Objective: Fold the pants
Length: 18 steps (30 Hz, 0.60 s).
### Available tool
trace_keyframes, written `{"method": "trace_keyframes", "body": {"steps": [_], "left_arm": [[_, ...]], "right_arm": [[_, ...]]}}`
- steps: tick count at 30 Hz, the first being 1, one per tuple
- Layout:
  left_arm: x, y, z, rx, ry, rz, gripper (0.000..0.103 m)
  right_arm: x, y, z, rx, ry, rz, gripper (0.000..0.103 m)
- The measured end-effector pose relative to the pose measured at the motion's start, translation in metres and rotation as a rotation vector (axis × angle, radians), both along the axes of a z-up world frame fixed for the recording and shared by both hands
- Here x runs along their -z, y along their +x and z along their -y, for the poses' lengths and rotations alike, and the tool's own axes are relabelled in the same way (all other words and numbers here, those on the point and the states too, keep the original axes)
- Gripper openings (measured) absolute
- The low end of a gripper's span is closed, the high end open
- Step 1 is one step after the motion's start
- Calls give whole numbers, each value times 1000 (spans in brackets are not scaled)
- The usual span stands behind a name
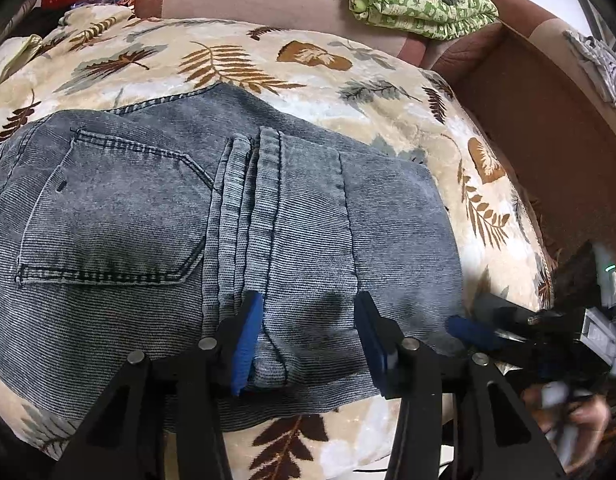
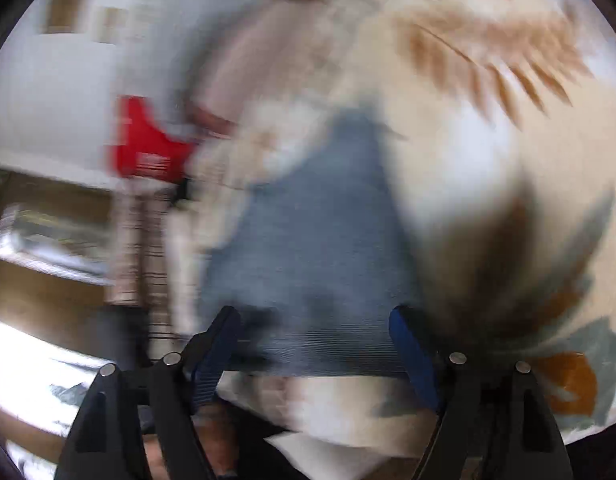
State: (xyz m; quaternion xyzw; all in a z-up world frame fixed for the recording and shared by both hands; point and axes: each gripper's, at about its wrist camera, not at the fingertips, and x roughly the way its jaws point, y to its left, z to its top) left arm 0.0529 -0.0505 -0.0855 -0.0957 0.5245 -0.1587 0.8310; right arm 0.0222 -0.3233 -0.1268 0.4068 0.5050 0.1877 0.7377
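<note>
Looking down my left gripper (image 1: pixel 308 336), I see its jaws apart over the folded jeans (image 1: pixel 156 216), pads not pinching the cloth. The jeans lie on the leaf-print blanket (image 1: pixel 236 64), their long axis running left to right, hems and seams pointing away from me. My right gripper (image 2: pixel 319 344) is blurred, jaws wide over the denim's edge.

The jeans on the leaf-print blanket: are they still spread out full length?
No, the jeans lie folded into a compact bundle on the blanket, hems stacked across the middle beside the back pocket.
</note>
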Motion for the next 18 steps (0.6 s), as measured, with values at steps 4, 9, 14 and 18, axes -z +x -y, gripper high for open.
{"method": "trace_keyframes", "body": {"steps": [4,9,14,18], "left_arm": [[0,0,-2,9,-16,1,48],[1,-1,-3,13,-27,5,48],[3,1,-8,11,-62,-5,48],[2,2,-8,20,-72,-7,51]], "right_arm": [[-24,0,7,14,15,35,79],[-68,27,-3,-25,10,124,80],[-17,78,-11,-29,-37,-21,80],[-12,73,2,28,58,-40,79]]}}
